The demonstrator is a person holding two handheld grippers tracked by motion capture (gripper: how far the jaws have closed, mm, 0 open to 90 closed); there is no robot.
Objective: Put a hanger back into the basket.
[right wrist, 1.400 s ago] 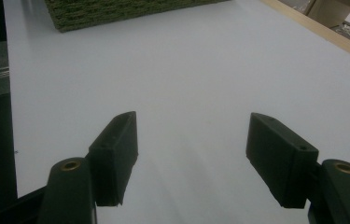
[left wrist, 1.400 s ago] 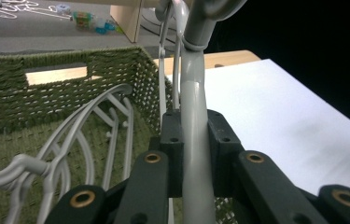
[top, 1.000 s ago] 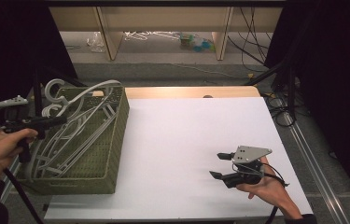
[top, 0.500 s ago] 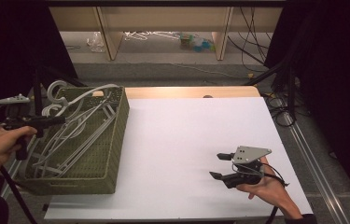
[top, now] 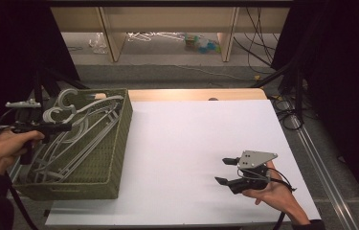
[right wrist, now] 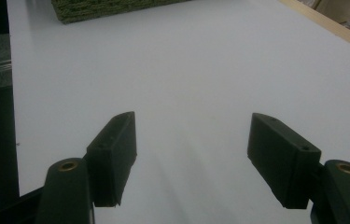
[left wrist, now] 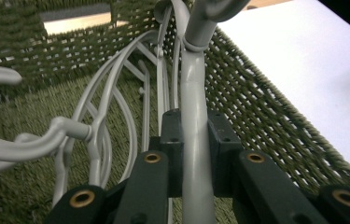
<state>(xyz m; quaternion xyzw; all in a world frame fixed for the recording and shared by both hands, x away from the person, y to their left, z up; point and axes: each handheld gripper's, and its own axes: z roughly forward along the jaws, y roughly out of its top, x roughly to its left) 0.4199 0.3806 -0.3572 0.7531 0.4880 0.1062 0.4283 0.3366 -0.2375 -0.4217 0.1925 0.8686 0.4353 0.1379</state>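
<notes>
The left gripper [left wrist: 194, 154] is clamped on the grey stem of a clothes hanger [left wrist: 194, 107], with a pad pressed against either side of it. The hold is taken just below the collar where the hook begins, presumably because that neck is the one stiff, narrow part that lets the whole hanger be drawn out of the tangle. In the high view this gripper [top: 64, 127] is seen over the basket's rim at about 9 o'clock of the table, held by the left hand [top: 7, 149].

The woven green basket [top: 119, 143] is set at the left edge of the white table [top: 191, 143]. A pile of similar grey hangers [top: 79, 143] lies in it, crossed over one another, with their hooks gathered toward the far left corner; a clean lift is judged likely to be hindered by that overlap.

The right gripper [top: 225, 170] is held at about 4 o'clock by the right hand [top: 273, 194], its jaws standing apart with nothing between them. It is kept well away from the basket, apparently in readiness to receive the hanger on the bare surface.
</notes>
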